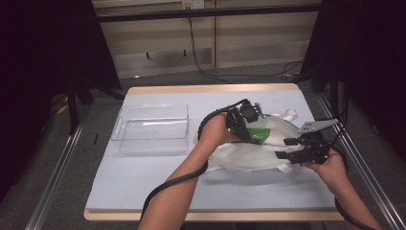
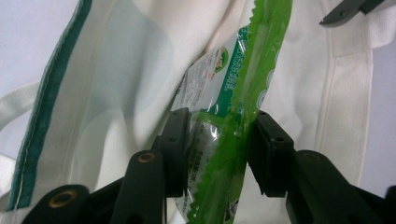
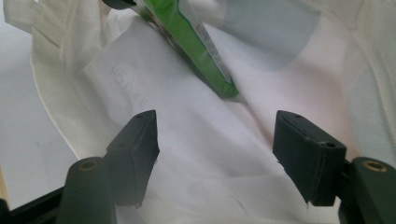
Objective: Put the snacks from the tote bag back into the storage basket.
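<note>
A white cloth tote bag point(image 1: 244, 155) with green trim lies on the right half of the table. My left gripper point(image 1: 246, 132) is shut on a green snack packet point(image 1: 261, 134) at the bag's upper middle. In the left gripper view the jaws point(image 2: 219, 126) pinch the packet point(image 2: 233, 84) by its crimped edge, with the bag point(image 2: 130, 70) behind it. My right gripper point(image 1: 283, 147) is open at the bag's right end. Its jaws point(image 3: 215, 135) hover wide apart over the white fabric point(image 3: 196, 154), with nothing between them, and the packet point(image 3: 196, 42) slants in above.
A clear plastic tray point(image 1: 151, 127) stands empty on the left part of the pale blue table top point(image 1: 143, 182). Metal rails run along both sides of the table, and cables trail from both grippers toward the near edge.
</note>
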`<move>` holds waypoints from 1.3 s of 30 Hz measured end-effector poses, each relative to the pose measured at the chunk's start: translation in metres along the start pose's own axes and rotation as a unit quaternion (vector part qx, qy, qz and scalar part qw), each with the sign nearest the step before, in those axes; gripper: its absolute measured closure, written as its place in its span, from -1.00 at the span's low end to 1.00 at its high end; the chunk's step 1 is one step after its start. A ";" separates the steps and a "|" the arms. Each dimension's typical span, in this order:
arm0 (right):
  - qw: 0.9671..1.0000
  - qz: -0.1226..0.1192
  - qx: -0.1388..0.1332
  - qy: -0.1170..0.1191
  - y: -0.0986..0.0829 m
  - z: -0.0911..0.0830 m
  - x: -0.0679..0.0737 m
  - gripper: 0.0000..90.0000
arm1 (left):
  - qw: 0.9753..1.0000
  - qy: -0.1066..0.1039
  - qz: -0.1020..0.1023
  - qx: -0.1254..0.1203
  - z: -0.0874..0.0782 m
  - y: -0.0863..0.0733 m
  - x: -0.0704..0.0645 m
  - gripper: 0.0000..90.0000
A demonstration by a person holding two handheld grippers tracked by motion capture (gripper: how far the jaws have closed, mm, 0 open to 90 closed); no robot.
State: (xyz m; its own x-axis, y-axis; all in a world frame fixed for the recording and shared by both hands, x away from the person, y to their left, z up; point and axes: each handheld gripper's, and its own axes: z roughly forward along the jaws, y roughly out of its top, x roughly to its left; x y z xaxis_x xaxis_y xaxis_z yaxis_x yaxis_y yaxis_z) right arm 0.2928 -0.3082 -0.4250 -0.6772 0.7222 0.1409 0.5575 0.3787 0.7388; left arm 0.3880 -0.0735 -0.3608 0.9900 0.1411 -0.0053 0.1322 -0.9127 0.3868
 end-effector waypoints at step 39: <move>1.000 -0.014 -0.009 0.006 0.006 -0.001 0.008 -0.52 | 0.999 0.035 -0.010 -0.015 -0.068 -0.013 0.011 0.61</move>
State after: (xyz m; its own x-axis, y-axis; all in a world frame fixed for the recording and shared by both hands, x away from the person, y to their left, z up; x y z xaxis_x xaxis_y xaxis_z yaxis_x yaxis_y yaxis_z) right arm 0.2900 -0.3007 -0.4187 -0.6981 0.7045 0.1281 0.5298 0.3879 0.7542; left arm 0.3942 -0.0342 -0.3026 0.9813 0.1857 0.0504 0.1486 -0.8979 0.4144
